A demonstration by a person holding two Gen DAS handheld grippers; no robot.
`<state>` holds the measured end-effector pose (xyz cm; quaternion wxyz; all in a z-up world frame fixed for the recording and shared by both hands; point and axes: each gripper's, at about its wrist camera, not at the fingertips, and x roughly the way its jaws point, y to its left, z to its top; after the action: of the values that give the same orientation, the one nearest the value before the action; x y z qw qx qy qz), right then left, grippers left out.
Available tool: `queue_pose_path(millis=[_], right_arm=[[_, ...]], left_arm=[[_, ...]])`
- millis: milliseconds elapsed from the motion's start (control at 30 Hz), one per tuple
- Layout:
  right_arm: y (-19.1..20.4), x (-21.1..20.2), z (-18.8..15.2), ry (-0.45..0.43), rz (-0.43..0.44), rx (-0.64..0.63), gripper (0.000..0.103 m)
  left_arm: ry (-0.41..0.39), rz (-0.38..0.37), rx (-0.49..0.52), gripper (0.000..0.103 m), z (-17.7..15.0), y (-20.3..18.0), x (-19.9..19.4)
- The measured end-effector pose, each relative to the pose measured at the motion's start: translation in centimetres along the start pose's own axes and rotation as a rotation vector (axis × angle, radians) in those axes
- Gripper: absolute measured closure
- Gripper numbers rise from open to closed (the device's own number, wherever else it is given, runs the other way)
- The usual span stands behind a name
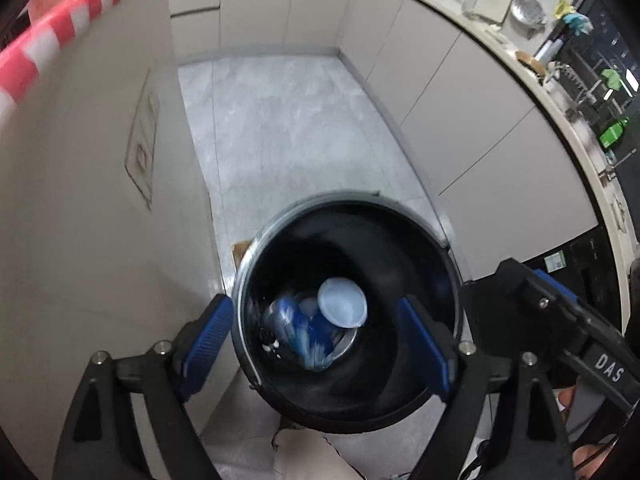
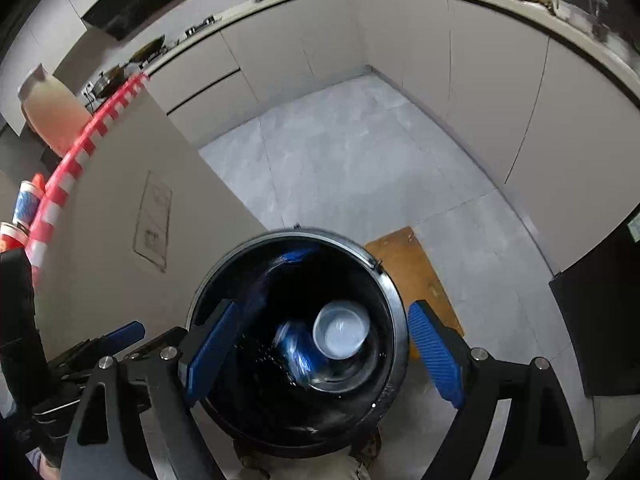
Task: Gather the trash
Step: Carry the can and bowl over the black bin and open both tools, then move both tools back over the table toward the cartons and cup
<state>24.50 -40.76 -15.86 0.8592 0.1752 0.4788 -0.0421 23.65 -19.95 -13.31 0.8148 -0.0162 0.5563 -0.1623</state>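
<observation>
Both tools, left [image 1: 316, 344] and right [image 2: 320, 352], gape wide and empty above the black bin [image 2: 224, 276], where a blue cup [image 2: 298, 354] lies; a wooden board [image 2: 412, 268] lies just beside the bin.

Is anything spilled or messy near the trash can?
Nothing looks spilled on the grey floor. The paper cups lie tumbled at the bottom of the black trash can, where trash belongs. Only small white specks inside it stand out. Both grippers, left and right, hang open, holding nothing.
</observation>
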Motion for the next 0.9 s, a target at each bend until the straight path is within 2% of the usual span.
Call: queue_pose_path(millis=[267,467,567,700,900], right_arm=[[2.8,-5.4,0.3,-0.083,-0.023,0.037,0.015],[7.1,-9.2,0.2,-0.131,-0.026,0.038,0.015],[10.2,-10.8,0.0,-0.153,-0.012,0.027,0.015],[14.9,-12.1,-0.4,-0.176,0.006,-0.003,0.015],[23.9,-12.6,-1.3,-0.195,0.067,-0.08,0.015]], left_arm=[[-0.134,-0.018,0.034,0.017,0.7,0.6,-9.5],[-0.209,-0.004,0.043,0.017,0.3,3.2,-16.3],[-0.243,0.036,0.039,0.017,0.2,5.8,-18.8],[-0.276,0.09,0.007,0.016,0.0,9.8,-19.7],[-0.299,0.144,-0.058,0.016,-1.4,16.4,-22.0]])
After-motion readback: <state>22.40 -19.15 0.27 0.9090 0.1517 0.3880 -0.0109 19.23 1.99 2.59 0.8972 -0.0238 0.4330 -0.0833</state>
